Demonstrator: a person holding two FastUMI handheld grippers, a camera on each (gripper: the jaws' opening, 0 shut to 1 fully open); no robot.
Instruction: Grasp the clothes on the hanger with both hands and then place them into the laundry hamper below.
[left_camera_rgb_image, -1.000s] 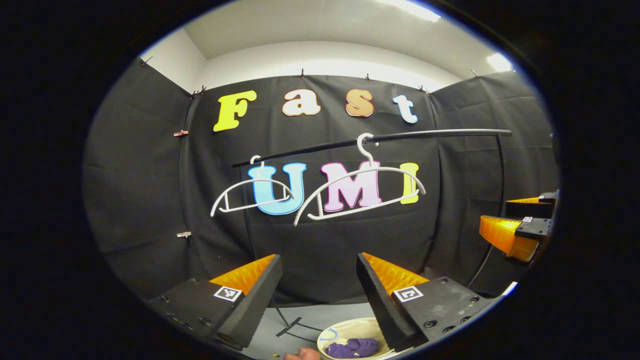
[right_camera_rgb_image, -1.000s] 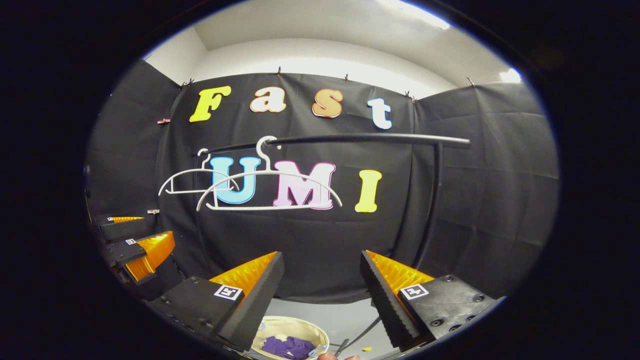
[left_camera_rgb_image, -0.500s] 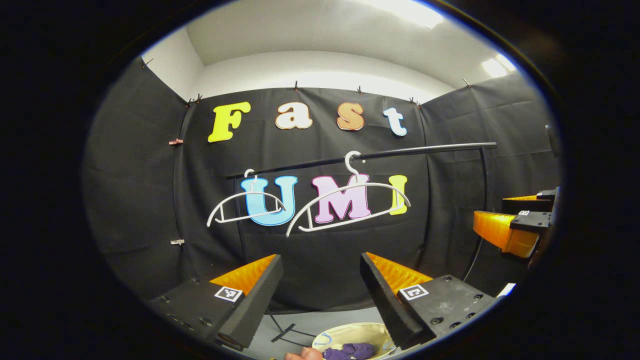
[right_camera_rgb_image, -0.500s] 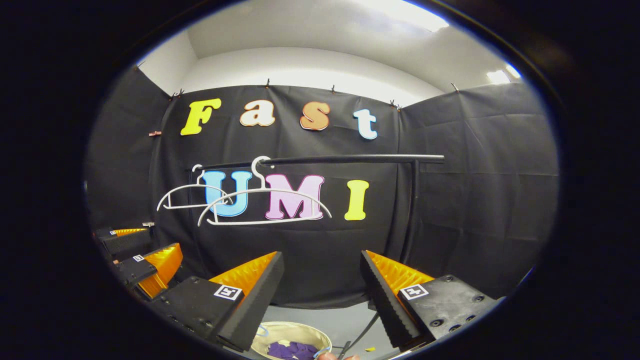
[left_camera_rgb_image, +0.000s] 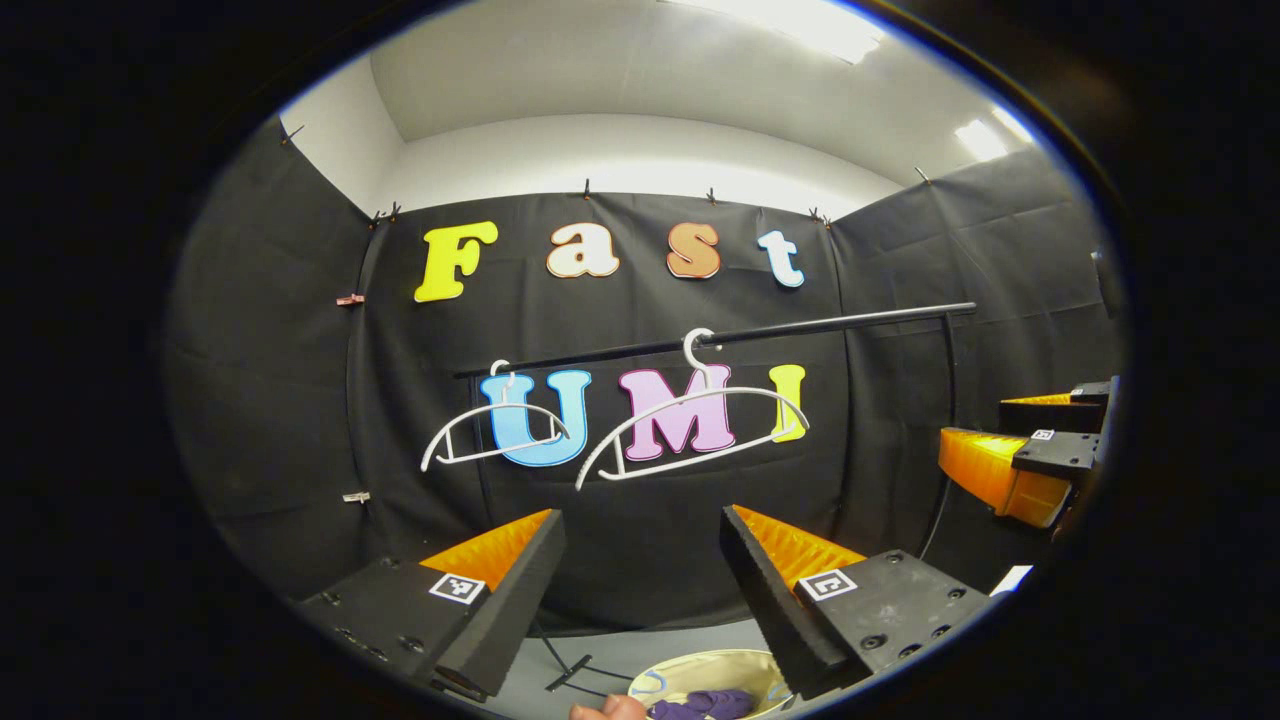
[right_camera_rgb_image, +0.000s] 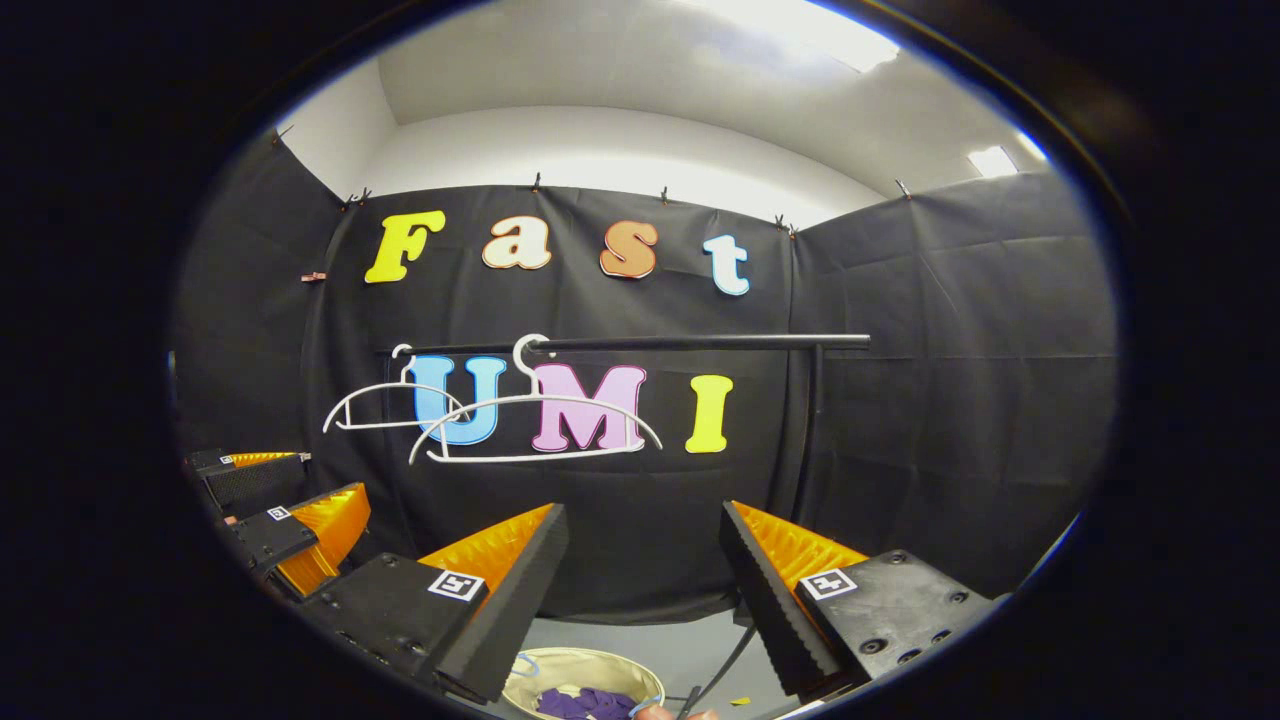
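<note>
A booth walled in black cloth under a white ceiling, with a grey floor below. Purple clothes (left_camera_rgb_image: 705, 706) lie bunched inside the cream laundry hamper (left_camera_rgb_image: 690, 670) on the floor, seen at the bottom edge of the left gripper view; in the right gripper view the same clothes (right_camera_rgb_image: 585, 703) sit low in the hamper (right_camera_rgb_image: 570, 665). Above and well apart from the hamper, two bare white hangers hang from a black rail (left_camera_rgb_image: 800, 327): the nearer hanger (left_camera_rgb_image: 690, 420) and the farther hanger (left_camera_rgb_image: 495, 435), both tilted in the left gripper view. In the right gripper view the nearer hanger (right_camera_rgb_image: 535, 425) overlaps the farther hanger (right_camera_rgb_image: 385, 405) under the rail (right_camera_rgb_image: 690, 343).

The left gripper (left_camera_rgb_image: 640, 560) is held with its fingers wide apart and nothing between them, as is the right gripper (right_camera_rgb_image: 640, 560). From the left gripper view, the right gripper (left_camera_rgb_image: 1025, 455) shows at the right edge; from the right gripper view, the left gripper (right_camera_rgb_image: 275, 505) shows at the left edge.

Compared with a second ago, the rail and hangers sit lower in both views and more ceiling shows, the hamper has slipped closer to the bottom edge, and both grippers' fingers remain spread as before. A fingertip (left_camera_rgb_image: 605, 710) shows at the bottom edge beside the hamper.
</note>
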